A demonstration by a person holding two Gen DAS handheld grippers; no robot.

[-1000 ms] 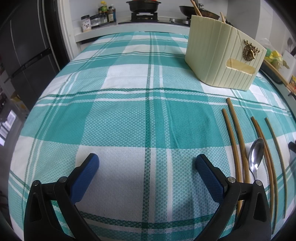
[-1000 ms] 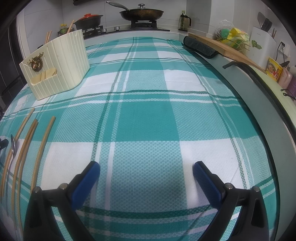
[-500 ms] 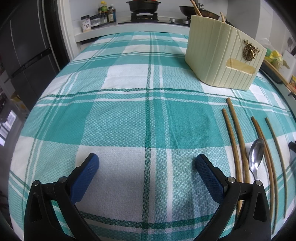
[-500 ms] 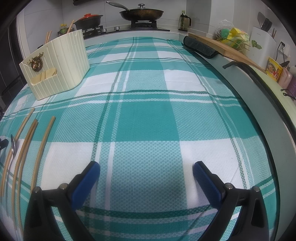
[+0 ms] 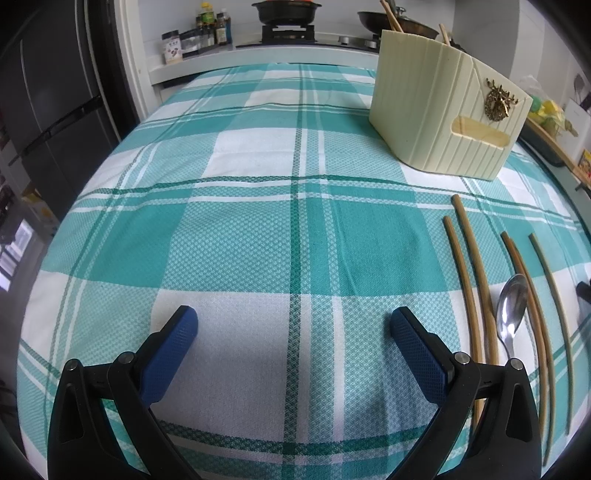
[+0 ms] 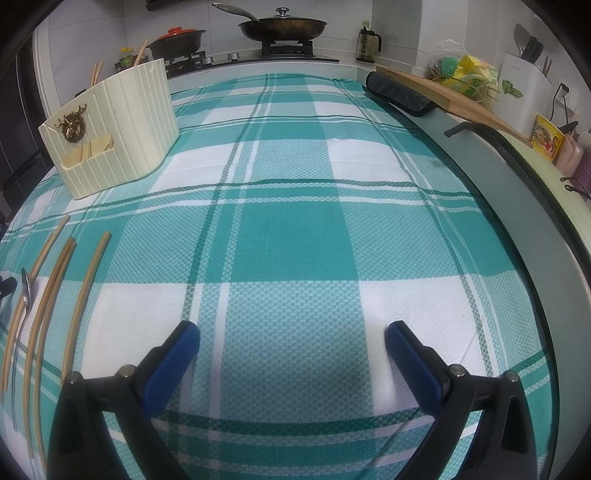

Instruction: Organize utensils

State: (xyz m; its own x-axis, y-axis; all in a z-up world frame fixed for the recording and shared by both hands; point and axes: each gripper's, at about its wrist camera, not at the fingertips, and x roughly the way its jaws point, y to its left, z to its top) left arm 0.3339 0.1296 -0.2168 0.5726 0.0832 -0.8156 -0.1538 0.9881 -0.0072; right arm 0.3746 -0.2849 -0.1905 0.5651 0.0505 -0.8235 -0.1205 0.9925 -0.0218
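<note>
Several brown chopsticks and a metal spoon lie side by side on the teal plaid cloth, right of my left gripper. They also show at the far left of the right wrist view: the chopsticks and the spoon. A cream ribbed utensil holder stands at the back right, with chopsticks sticking out of it; it also shows in the right wrist view. My right gripper hovers over bare cloth. Both grippers are open and empty.
A stove with a lidded pan and a pot sits behind the table. A dark fridge stands left. A dark rolled mat, a wooden board and packets line the counter at the right.
</note>
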